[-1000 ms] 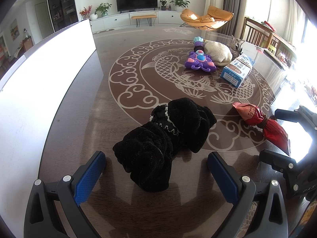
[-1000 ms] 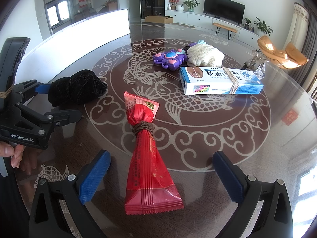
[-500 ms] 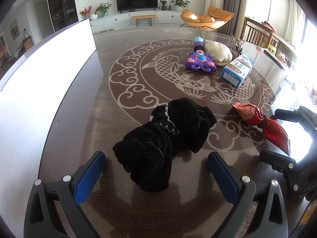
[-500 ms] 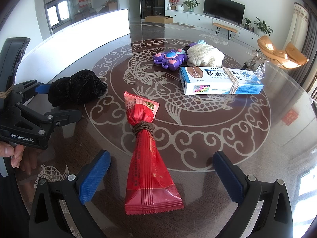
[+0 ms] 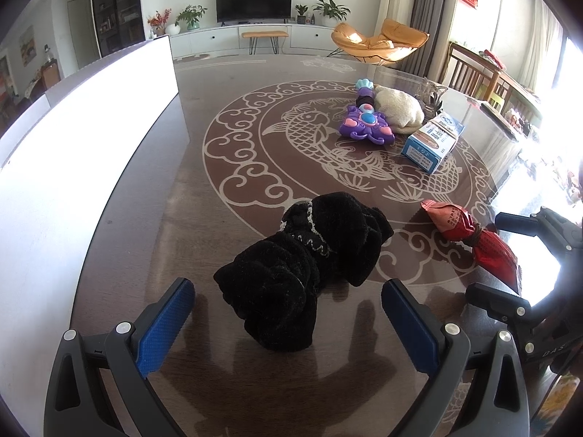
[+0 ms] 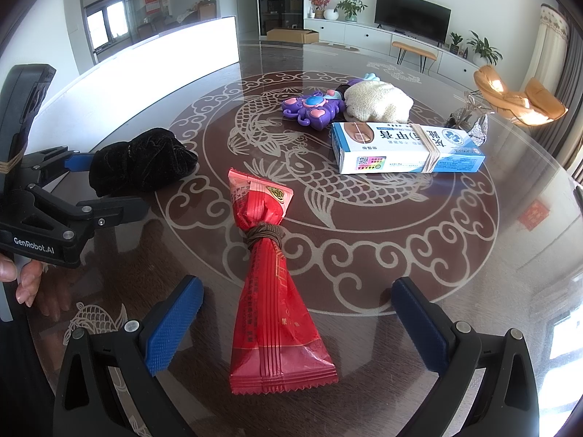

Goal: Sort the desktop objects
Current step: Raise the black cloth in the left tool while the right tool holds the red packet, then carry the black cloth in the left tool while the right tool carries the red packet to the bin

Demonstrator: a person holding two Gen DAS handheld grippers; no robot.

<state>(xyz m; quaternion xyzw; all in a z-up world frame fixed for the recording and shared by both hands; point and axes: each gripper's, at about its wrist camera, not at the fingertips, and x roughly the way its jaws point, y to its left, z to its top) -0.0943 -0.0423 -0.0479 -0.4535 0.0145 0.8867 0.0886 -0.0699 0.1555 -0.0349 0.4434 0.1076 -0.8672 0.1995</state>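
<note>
A black velvet scrunchie (image 5: 306, 266) lies on the table between the wide-open jaws of my left gripper (image 5: 288, 313); it also shows in the right wrist view (image 6: 140, 162). A red snack packet (image 6: 271, 287) tied with a brown band lies between the wide-open jaws of my right gripper (image 6: 297, 313); it shows in the left wrist view (image 5: 470, 240) too. Neither gripper touches its object. Further off lie a blue-and-white box (image 6: 404, 147), a purple toy (image 6: 313, 109) and a cream knitted pouch (image 6: 377, 103).
The brown table (image 6: 364, 225) has a glass top with a fish pattern. A white panel (image 5: 73, 138) runs along its left side. A silver glittery item (image 6: 470, 120) lies behind the box. Chairs stand past the far right edge.
</note>
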